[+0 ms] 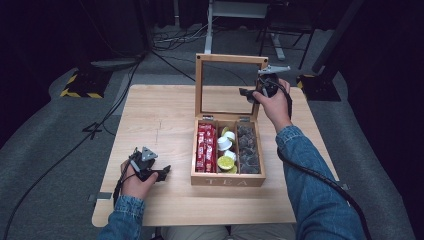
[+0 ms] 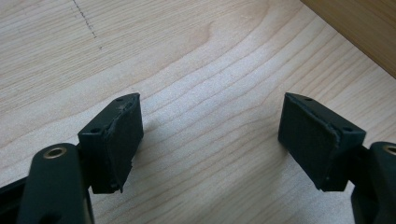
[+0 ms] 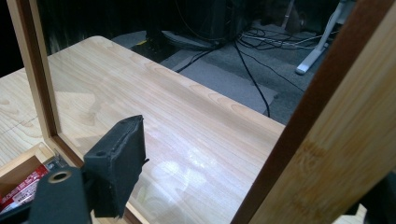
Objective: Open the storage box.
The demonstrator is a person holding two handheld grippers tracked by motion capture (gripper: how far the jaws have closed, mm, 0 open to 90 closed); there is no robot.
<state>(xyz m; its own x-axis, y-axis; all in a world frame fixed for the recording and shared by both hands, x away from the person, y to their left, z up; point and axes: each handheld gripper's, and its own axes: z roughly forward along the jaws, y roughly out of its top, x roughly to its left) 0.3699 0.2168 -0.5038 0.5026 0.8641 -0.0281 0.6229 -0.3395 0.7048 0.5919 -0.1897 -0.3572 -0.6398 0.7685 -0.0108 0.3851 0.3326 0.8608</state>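
Note:
A wooden tea box (image 1: 228, 180) stands at the table's middle, its glass-paned lid (image 1: 231, 58) swung upright. Inside lie red sachets (image 1: 205, 148), white and green capsules (image 1: 226, 150) and dark pods (image 1: 248, 150). My right gripper (image 1: 254, 94) is at the lid's right rail (image 3: 322, 121), open, with the rail between its jaws. One pad (image 3: 116, 163) stands apart from the wood; the other jaw is hidden behind the rail. My left gripper (image 1: 162, 173) rests on the table left of the box, open (image 2: 210, 121), with only bare wood between its pads.
The light wooden table (image 1: 160, 115) has free room to the left of the box and behind the lid. On the grey floor beyond lie cables (image 1: 170, 42), a yellow-and-black base (image 1: 82, 85) and a white desk leg (image 1: 209, 30).

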